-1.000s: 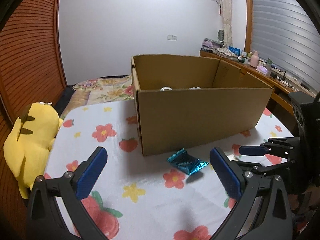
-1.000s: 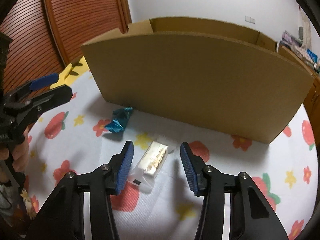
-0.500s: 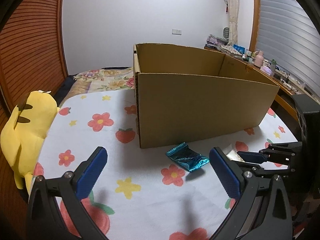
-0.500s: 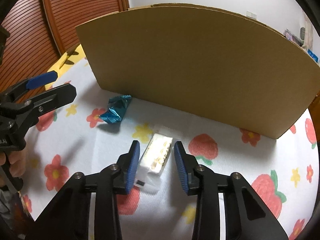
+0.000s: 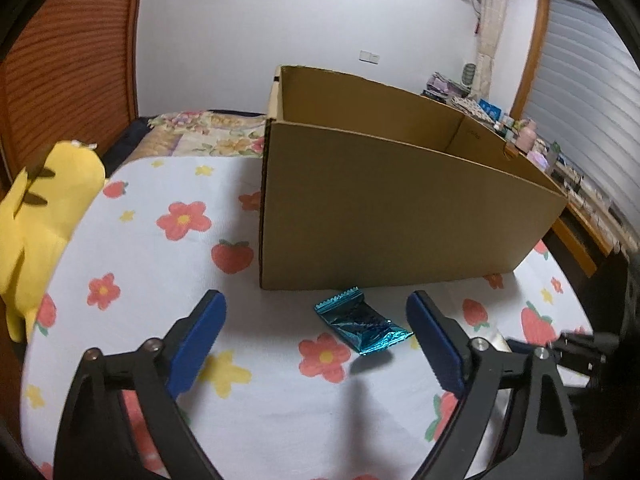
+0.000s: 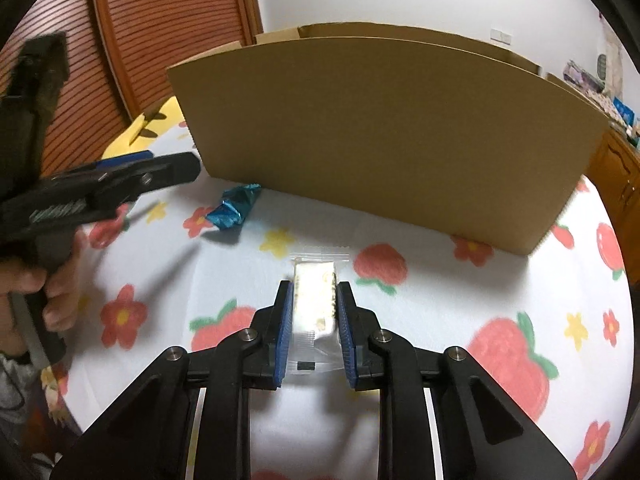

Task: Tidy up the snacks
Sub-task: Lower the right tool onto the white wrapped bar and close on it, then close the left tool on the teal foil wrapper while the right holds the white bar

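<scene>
Snack, clear wrapper (image 6: 314,304): pale biscuit in a see-through packet, lying flat on the flowered cloth in front of the box; it sits lengthwise between the pads of your right claw.
Snack, blue foil (image 5: 362,326): crinkled teal packet on the cloth, close to the near wall of the box, between the two fingers of your left claw and nearer the right one; touching neither.
Right claw (image 6: 313,298): your jaws are closing, nearly together; the blue pads meet both long edges of the clear packet, which rests on the cloth.
Left claw (image 5: 316,320): your jaws stand wide and are closing; nothing gripped. In the right wrist view it shows at the left edge, held in your hand (image 6: 56,292).
Cardboard box (image 5: 400,216): open-topped, brown, standing upright on the cloth behind both snacks; its contents cannot be told from these views.
Flowered cloth (image 5: 168,256): white, printed with red flowers, strawberries and yellow stars; it carries box and snacks.
Yellow plush toy (image 5: 44,208): at the left edge of the cloth, well apart from the snacks.
</scene>
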